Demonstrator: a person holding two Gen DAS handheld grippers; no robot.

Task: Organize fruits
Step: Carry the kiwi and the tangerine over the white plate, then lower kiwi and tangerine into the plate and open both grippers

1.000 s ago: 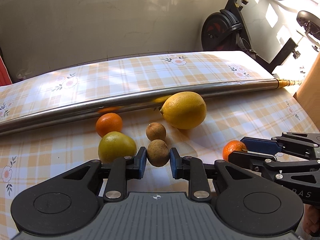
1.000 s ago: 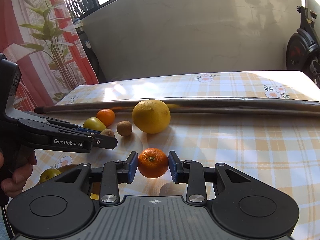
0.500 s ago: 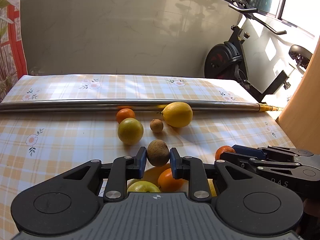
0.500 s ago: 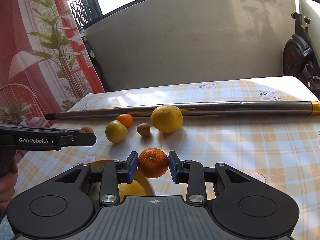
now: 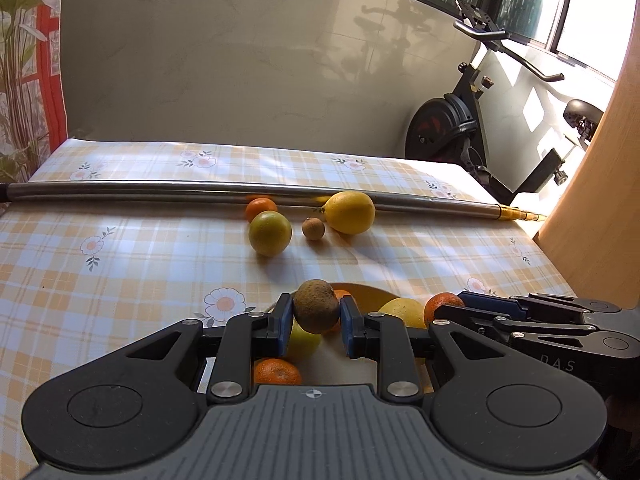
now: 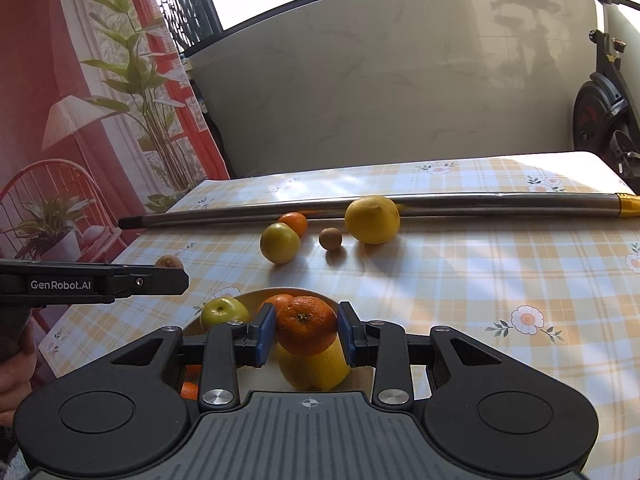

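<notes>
My left fingers (image 5: 315, 321) gripped a brown kiwi (image 5: 316, 306) and my right fingers (image 6: 307, 333) gripped a tangerine (image 6: 306, 330), both held above the yellow fruit bowl (image 6: 256, 300) on the counter (image 6: 480, 280).

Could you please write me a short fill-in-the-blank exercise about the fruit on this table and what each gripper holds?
1. The left gripper is shut on a brown ____.
2. The right gripper is shut on an orange ____.
3. Both grippers hang above a yellow ____ that already contains fruit.
4. The large lemon lies against a long metal ____.

Missing words: kiwi; mandarin; bowl; pole
</notes>
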